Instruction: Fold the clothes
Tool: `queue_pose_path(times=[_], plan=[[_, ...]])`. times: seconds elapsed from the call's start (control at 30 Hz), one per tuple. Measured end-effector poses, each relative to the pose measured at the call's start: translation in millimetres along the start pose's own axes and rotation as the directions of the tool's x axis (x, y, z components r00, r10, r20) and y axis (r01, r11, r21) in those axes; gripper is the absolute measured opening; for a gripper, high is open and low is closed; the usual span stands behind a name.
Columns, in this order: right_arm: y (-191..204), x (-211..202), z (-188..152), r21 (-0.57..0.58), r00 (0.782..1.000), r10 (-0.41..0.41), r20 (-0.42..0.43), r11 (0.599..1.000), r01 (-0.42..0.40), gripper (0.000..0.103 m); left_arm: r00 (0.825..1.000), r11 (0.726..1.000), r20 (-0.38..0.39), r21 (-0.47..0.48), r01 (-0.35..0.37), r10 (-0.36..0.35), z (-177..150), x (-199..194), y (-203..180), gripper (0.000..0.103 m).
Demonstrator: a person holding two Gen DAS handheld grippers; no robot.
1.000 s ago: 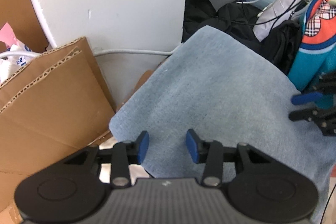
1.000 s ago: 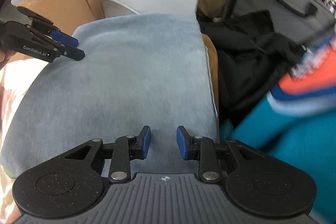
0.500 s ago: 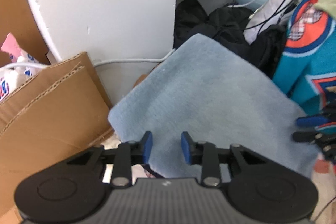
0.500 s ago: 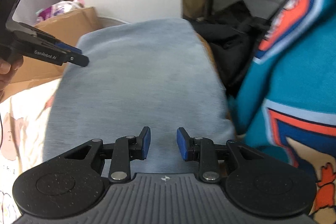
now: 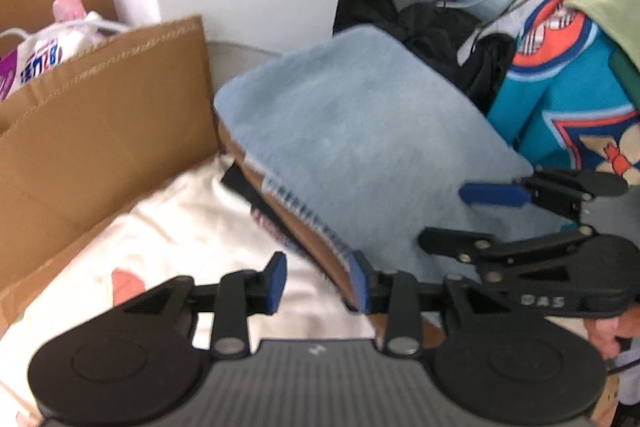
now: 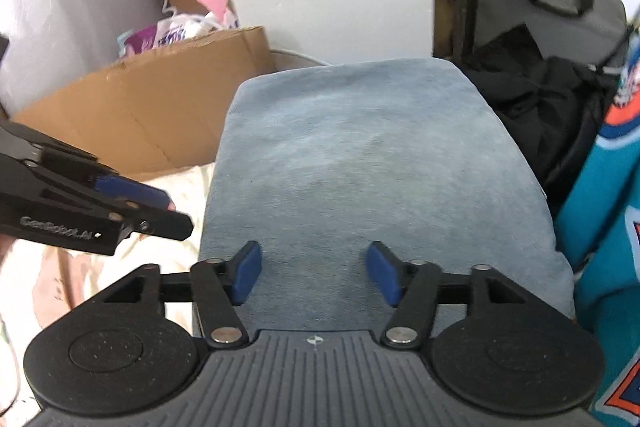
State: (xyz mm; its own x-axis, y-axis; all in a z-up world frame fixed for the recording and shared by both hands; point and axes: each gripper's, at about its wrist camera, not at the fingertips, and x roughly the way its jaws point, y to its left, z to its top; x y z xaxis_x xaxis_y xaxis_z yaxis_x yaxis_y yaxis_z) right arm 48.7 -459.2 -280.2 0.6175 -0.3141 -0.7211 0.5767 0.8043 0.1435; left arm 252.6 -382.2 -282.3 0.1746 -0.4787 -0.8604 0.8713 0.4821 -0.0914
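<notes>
The folded blue garment (image 6: 372,183) lies finished at the far edge of the cream sheet (image 5: 160,247), against the cardboard box (image 5: 100,131). The right gripper (image 6: 314,273) has just been opening, its jaws wide above the cloth with nothing pinched. The left gripper (image 5: 318,281) hangs part-open and empty at the stack's edge, apparently letting go.

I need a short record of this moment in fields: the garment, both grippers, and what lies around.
garment: folded light blue cloth, lying flat
left gripper: jaws apart at the cloth's near edge, nothing pinched
right gripper: jaws have just been opening, wide apart over the cloth, no fold between them
left of cloth: cardboard box
right of cloth: teal printed garment, black clothes
</notes>
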Motion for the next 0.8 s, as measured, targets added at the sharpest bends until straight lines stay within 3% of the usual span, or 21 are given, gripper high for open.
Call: queue_pose_path(times=[0.1,0.33,0.57,0.73,0.8], plan=[[7,6,-1,0.002,1.000,-0.006,-0.005,1.000,0.006,0.075,1.000,1.000,-0.017,-0.002,-0.011,0.011,-8,-4,1,0.038],[13,24,-7,-0.041,0.999,-0.028,-0.040,0.999,0.027,0.078,0.998,0.998,-0.051,-0.033,-0.047,0.046,-16,-4,15,0.039],[22,38,-7,-0.058,0.998,-0.060,-0.021,0.997,0.059,0.085,0.996,0.997,-0.064,-0.055,-0.057,0.054,-10,-10,24,0.041],[17,31,1,-0.002,0.998,-0.049,-0.032,0.999,0.049,0.082,0.995,0.992,-0.072,-0.100,-0.080,0.073,-13,-13,24,0.044],[13,22,4,0.015,0.998,-0.043,-0.036,0.999,0.044,0.074,0.995,0.988,-0.072,-0.133,-0.078,0.069,-11,-15,24,0.046]])
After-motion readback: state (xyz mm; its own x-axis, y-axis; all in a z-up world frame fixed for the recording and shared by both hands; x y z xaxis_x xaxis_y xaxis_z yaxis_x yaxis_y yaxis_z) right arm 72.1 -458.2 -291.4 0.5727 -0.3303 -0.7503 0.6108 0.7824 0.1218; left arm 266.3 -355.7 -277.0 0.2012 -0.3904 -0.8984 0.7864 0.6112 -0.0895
